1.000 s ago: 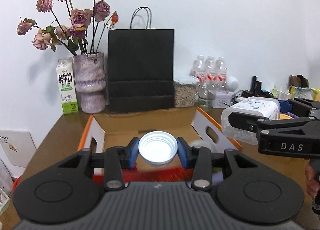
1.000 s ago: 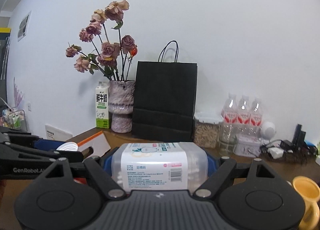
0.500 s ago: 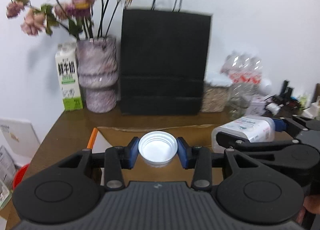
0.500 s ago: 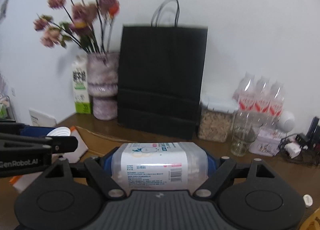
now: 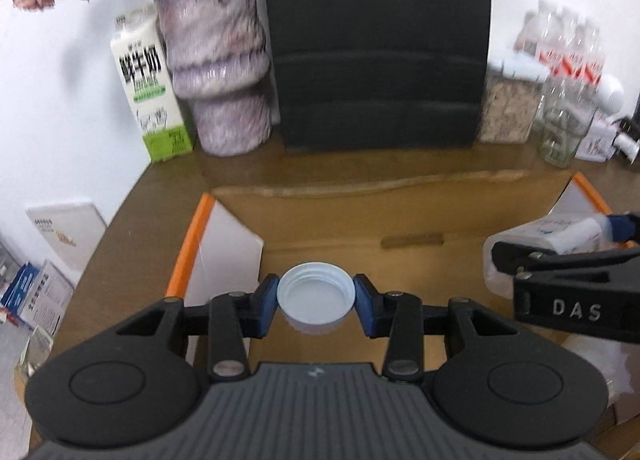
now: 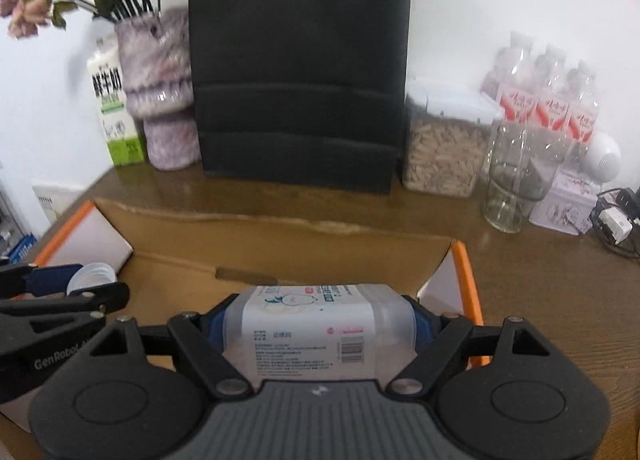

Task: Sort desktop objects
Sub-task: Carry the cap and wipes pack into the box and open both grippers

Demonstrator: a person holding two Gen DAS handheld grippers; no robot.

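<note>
My left gripper [image 5: 316,302] is shut on a small white plastic cup [image 5: 316,300], mouth toward the camera, held over the open cardboard box [image 5: 360,220] with orange-edged flaps. My right gripper [image 6: 320,320] is shut on a clear plastic box with a white label [image 6: 316,324], held over the same cardboard box [image 6: 280,252] near its right flap. In the left wrist view the right gripper [image 5: 560,256] and its clear box [image 5: 552,232] appear at the right edge. In the right wrist view the left gripper [image 6: 76,288] with the cup [image 6: 92,276] shows at the left edge.
Along the back wall stand a milk carton [image 5: 148,92], a purple vase [image 5: 224,76] with dried roses, a black paper bag [image 5: 376,44], a jar of grain [image 6: 444,148], an empty glass [image 6: 516,180], water bottles [image 6: 548,100] and cables [image 6: 616,220]. Books [image 5: 36,292] lie left of the table.
Both grippers moved forward and tilted down over the cardboard box, still gripping the cup and the clear box. The bag and vase look nearer, and the box interior now fills the lower view.
</note>
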